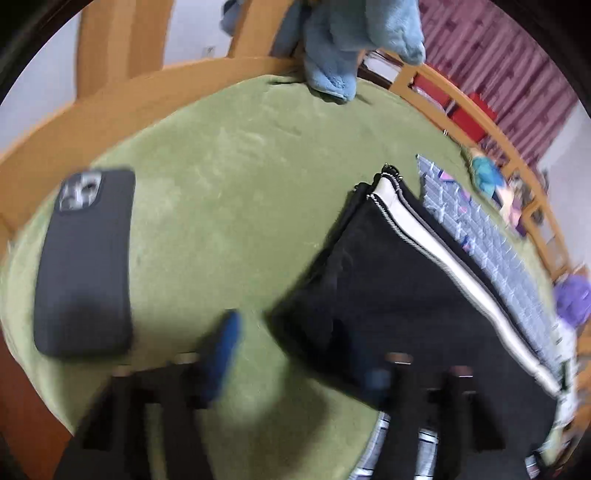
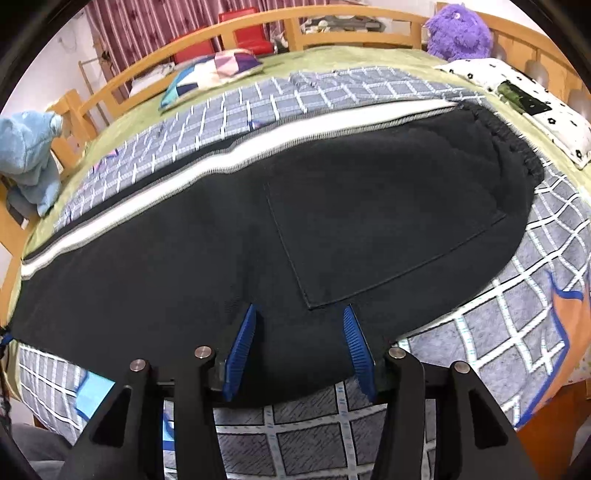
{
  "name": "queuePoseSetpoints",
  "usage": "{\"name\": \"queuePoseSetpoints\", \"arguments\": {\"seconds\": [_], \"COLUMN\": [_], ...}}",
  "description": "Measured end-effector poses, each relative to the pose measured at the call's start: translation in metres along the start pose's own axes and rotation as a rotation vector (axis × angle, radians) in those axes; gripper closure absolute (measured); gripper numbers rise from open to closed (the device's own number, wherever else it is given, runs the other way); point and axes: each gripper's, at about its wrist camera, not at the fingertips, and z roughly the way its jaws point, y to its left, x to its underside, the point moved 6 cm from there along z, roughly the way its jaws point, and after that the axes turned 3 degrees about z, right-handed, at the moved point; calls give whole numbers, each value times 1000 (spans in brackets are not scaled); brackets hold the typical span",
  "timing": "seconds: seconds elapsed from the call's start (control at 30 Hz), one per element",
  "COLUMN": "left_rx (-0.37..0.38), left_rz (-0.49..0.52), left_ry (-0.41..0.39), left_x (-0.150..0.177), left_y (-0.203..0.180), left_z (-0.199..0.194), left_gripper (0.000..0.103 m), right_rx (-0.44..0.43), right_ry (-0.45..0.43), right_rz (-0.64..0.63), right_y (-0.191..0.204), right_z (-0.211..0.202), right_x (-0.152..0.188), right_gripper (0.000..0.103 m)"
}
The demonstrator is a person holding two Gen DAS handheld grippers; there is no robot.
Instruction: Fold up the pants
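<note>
Black pants with a white side stripe lie flat on a grey checked blanket, waistband at the right, a back pocket facing up. My right gripper is open, its blue pads over the pants' near edge by the pocket corner. In the left wrist view the leg ends of the pants lie on the green cover. My left gripper is blurred and open, one blue pad over the green cover, the other side over the black cloth.
A black phone lies on the green cover at the left. A blue plush toy sits at the bed's far rail. A purple plush, a white patterned pillow and a colourful cushion lie by the wooden rail.
</note>
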Motion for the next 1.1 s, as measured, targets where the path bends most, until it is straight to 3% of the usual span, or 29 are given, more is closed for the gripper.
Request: {"name": "queuePoseSetpoints", "arguments": {"seconds": [0.03,0.1,0.2,0.3,0.37,0.43,0.5,0.6,0.7,0.77,0.83,0.97,1.1], "left_rx": [54,91,62,51,-13,-27,-77,-95,-13,73,174,320,384], "left_rz": [-18,-20,-26,-132,-158,-112,-34,155,394,553,662,769,840], "left_ry": [15,57,24,6,0,-25,-72,-179,-240,-242,-194,-113,86], "left_x": [4,12,10,3,-3,-11,-22,-38,-32,-8,28,100,170], "left_y": [-3,-9,-13,-10,-7,-17,-37,-99,-192,-261,-329,-424,-468], "left_z": [3,13,20,28,28,20,3,-37,-73,-89,-92,-75,-43], "left_gripper": [37,37,37,42,76,84,85,85,85,85,86,86,83], "right_rx": [5,-9,-31,-22,-8,-7,-3,7,-16,-34,-48,-54,-74], "right_ry": [4,3,14,3,-14,-34,-48,-63,-112,-157,-194,-226,-162], "right_rz": [-4,8,68,52,22,6,-3,-35,-55,-73,-91,-115,-89], "right_y": [-1,-4,-8,-5,0,6,12,24,40,50,56,56,32], "right_z": [4,11,8,-4,-14,-27,-38,-54,-78,-94,-108,-122,-113], "right_x": [1,1,-6,-12,-16,-20,-26,-41,-59,-68,-72,-66,-45], "right_gripper": [54,54,54,54,54,54,54,54,54,54,54,54,54]}}
